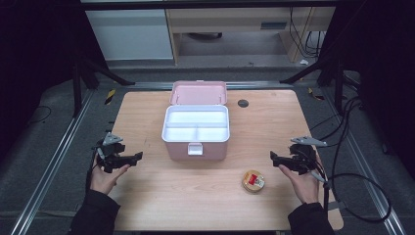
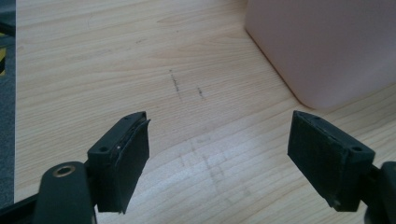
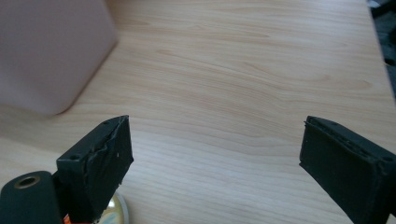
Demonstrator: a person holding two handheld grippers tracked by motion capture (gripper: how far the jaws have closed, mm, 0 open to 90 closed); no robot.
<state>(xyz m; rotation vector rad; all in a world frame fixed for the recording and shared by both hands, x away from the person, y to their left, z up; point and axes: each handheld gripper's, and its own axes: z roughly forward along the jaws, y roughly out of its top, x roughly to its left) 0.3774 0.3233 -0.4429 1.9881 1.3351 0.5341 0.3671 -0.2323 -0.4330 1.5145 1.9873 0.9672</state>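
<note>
A pink box [image 1: 195, 139] stands open in the middle of the wooden table [image 1: 147, 196], its lid [image 1: 198, 93] tipped back and a white divided tray [image 1: 196, 123] inside. A small round tin [image 1: 253, 181] with a red and white label lies in front of it to the right. My left gripper [image 1: 138, 156] hovers left of the box, open and holding nothing; the box's pink corner [image 2: 322, 46] shows beyond its jaws. My right gripper [image 1: 273, 156] is open to the right of the box [image 3: 46, 51], with the tin's rim [image 3: 116, 210] under its left jaw.
A round dark grommet [image 1: 243, 103] sits in the tabletop behind the box to the right. Black cables [image 1: 352, 181] trail off the table's right side. Metal rails [image 1: 54, 161] run along the table's left edge, with furniture beyond the far edge.
</note>
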